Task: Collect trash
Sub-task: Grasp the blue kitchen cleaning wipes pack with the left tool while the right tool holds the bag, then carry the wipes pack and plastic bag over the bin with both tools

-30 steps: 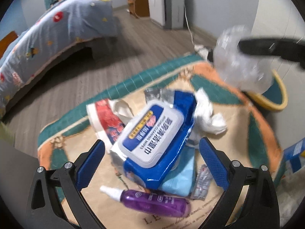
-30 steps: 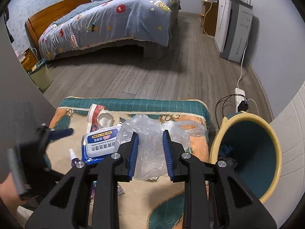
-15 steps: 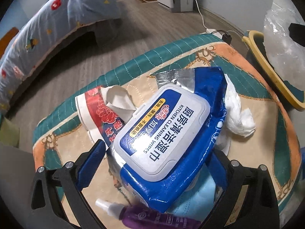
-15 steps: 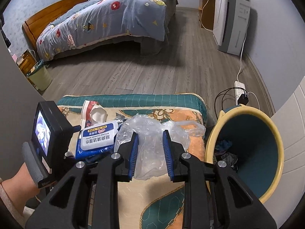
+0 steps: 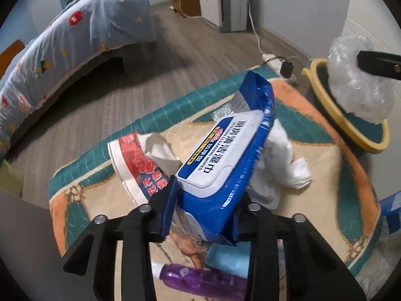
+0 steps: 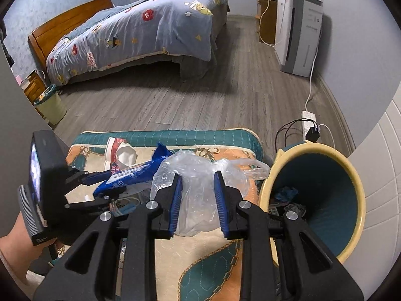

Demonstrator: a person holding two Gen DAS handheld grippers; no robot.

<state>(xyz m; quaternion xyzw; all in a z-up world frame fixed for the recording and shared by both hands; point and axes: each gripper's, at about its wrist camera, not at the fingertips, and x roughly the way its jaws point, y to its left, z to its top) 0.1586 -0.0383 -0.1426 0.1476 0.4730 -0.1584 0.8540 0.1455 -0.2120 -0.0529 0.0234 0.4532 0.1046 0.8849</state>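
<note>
My left gripper (image 5: pixel 204 215) is shut on a blue wet-wipes pack (image 5: pixel 225 160) and holds it tilted above the patterned mat (image 5: pixel 338 175); the pack also shows in the right wrist view (image 6: pixel 130 175). My right gripper (image 6: pixel 198 200) is shut on a crumpled clear plastic bag (image 6: pixel 198 175), held beside the yellow-rimmed teal bin (image 6: pixel 351 213). From the left wrist view the bag (image 5: pixel 358 82) hangs over the bin's rim (image 5: pixel 333 107). The bin holds some trash.
On the mat lie a red-and-white tissue pack (image 5: pixel 137 160), crumpled white tissue (image 5: pixel 283 165), a purple bottle (image 5: pixel 200 278) and a light blue item (image 5: pixel 230 258). A bed (image 6: pixel 140 30), a power strip (image 6: pixel 309 118) and a small green bin (image 6: pixel 50 105) stand on the wood floor.
My left gripper has closed on the wipes pack and lifted it off the mat, tilting it. My right gripper with the plastic bag has stayed near the bin.
</note>
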